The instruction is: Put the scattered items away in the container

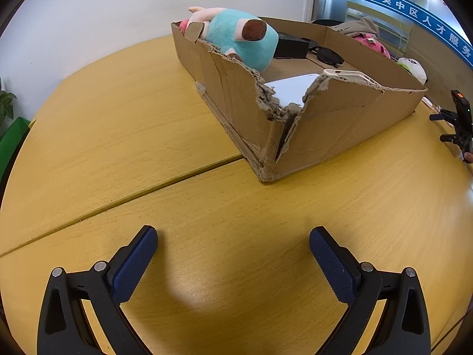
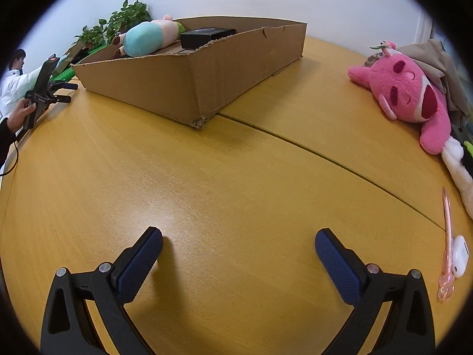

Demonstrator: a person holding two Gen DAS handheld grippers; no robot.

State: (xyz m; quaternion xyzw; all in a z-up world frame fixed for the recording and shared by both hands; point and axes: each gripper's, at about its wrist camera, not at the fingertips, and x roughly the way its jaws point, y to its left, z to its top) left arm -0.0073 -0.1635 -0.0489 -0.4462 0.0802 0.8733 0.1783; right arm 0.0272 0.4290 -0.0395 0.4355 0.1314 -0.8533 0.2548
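Note:
A torn cardboard box (image 1: pixel 340 124) (image 2: pixel 183 85) stands on the yellow table. Inside lie a teal plush (image 1: pixel 245 38) (image 2: pixel 145 40), a black box (image 1: pixel 291 47) (image 2: pixel 204 36), dark sunglasses (image 1: pixel 328 56) and a white flat device (image 1: pixel 291 88). My left gripper (image 1: pixel 233 232) hovers open over bare tabletop in front of the box's torn corner. Open too, my right gripper (image 2: pixel 239 235) is over bare table, well short of the box. A pink plush (image 2: pixel 411 94), a pink clear pen (image 2: pixel 448 248) and a white earbud case (image 2: pixel 459 256) lie on the table to its right.
A white plush (image 2: pixel 458 162) and beige cloth (image 2: pixel 437 59) sit by the pink plush at the table's right edge. A seam (image 2: pixel 325 153) crosses the tabletop. A hand (image 2: pixel 22 109) grips the left tool's handle. A person in white (image 2: pixel 13 80) and potted plants (image 2: pixel 118 23) are behind.

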